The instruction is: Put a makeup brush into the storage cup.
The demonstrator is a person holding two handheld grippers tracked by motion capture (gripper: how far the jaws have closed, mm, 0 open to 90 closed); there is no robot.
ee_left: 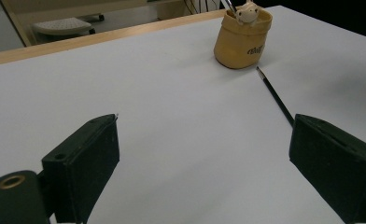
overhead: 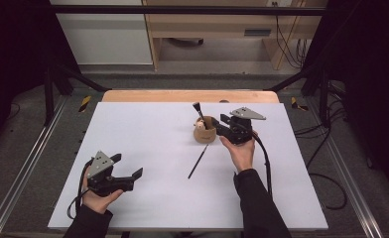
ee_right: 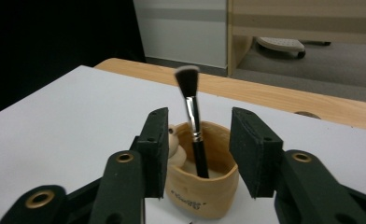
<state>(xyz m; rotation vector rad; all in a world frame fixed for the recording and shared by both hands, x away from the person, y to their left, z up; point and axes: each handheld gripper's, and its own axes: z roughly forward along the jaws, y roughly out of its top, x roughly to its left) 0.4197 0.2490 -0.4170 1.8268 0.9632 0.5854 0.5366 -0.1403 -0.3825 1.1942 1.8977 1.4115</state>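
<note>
A tan cup (overhead: 205,134) stands at the middle right of the white board (overhead: 148,129). A black make-up brush (overhead: 198,111) stands in it, bristles up, beside a small pale figure (ee_right: 175,145). My right gripper (overhead: 220,125) is right next to the cup. In the right gripper view the gripper (ee_right: 200,114) is open, its jaws on either side of the brush (ee_right: 193,126) with a gap on each side, above the cup (ee_right: 202,189). A thin black stick (overhead: 198,161) lies in front of the cup. My left gripper (overhead: 129,165) rests wide open at the near left, holding nothing.
In the left gripper view the thin stick (ee_left: 275,95) runs from the cup (ee_left: 241,42) toward the right jaw. The wooden table edge (overhead: 190,95) runs behind the board. Black frame posts stand at both sides, and cables lie on the floor at the right.
</note>
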